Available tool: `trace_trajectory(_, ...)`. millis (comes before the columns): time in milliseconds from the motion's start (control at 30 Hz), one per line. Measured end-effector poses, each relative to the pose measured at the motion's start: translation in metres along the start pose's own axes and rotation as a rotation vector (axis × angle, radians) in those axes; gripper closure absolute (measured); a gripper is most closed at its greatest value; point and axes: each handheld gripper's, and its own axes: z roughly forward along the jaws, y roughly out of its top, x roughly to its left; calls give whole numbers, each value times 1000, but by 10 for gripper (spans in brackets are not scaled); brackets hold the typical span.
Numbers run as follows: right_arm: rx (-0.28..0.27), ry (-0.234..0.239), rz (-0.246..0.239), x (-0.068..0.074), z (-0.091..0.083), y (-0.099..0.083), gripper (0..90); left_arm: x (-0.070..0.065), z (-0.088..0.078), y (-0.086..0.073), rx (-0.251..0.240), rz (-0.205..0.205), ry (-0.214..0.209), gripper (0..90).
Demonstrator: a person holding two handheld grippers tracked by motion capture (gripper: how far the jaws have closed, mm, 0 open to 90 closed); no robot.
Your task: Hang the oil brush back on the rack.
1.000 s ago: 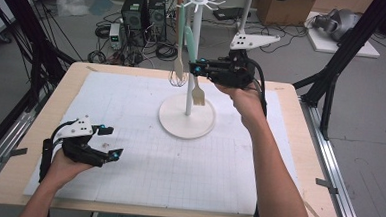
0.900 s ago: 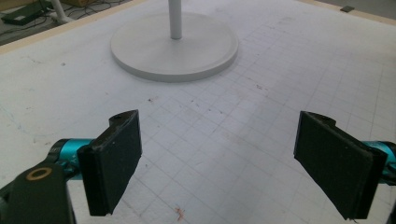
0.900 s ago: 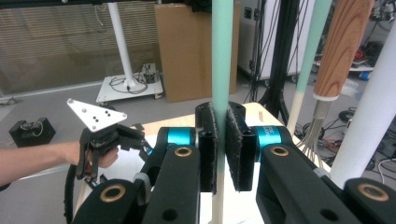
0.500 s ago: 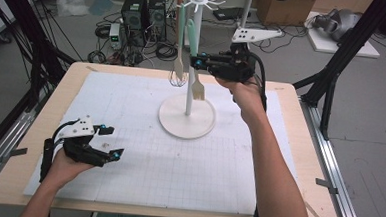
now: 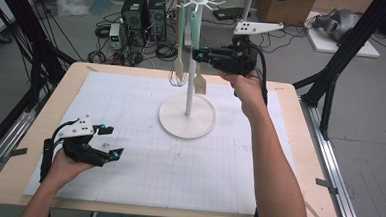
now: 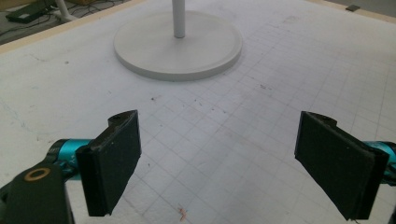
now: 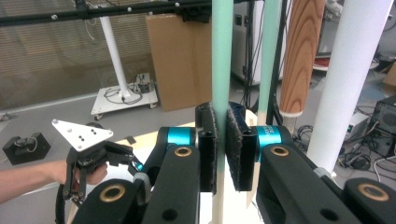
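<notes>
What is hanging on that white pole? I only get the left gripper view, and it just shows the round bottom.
Observer: The tall white hook stand carries kitchen tools up top. One has a brown wooden handle, and two have mint-green ones.
Operator: Is my other gripper near them?
Observer: Yes. The right gripper has its jaws shut on a long mint-green tool handle.
Operator: What's at the bottom of that tool?
Observer: A pale flat head, hanging above the stand's base and beside the pole.
</notes>
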Motion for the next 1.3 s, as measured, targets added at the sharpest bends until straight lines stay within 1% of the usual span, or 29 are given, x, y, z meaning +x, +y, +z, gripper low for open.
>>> trace_trajectory(133,-9,-7,10,-3,-2,2,840,1,-1,-1,0,-1,0,150)
trace_trajectory(233,-6,0,15,-6,-1,1,840,1,0,-1,3,-3,0,150)
trace_trajectory(567,-11,-20,31,-10,3,-1,839,1,-1,-2,0,-2,-2,150)
trace_trajectory(733,-9,-29,38,-11,5,-2,835,0,0,-3,7,-3,-3,150)
trace_trajectory(767,-7,-37,37,-11,5,-2,833,0,0,-3,8,1,-1,150)
trace_trajectory(900,-7,-39,33,-10,4,-2,828,0,0,-3,6,1,-1,150)
trace_trajectory(967,-9,-40,41,-9,4,-2,811,0,-1,-3,2,-1,-2,150)
trace_trajectory(1033,-6,-48,39,-9,4,-2,791,0,-1,-3,1,-4,-1,150)
trace_trajectory(1200,-5,-58,41,-9,4,-2,768,0,-3,-3,7,4,4,150)
trace_trajectory(1300,0,-70,46,-9,3,-2,732,1,-3,-3,6,2,5,150)
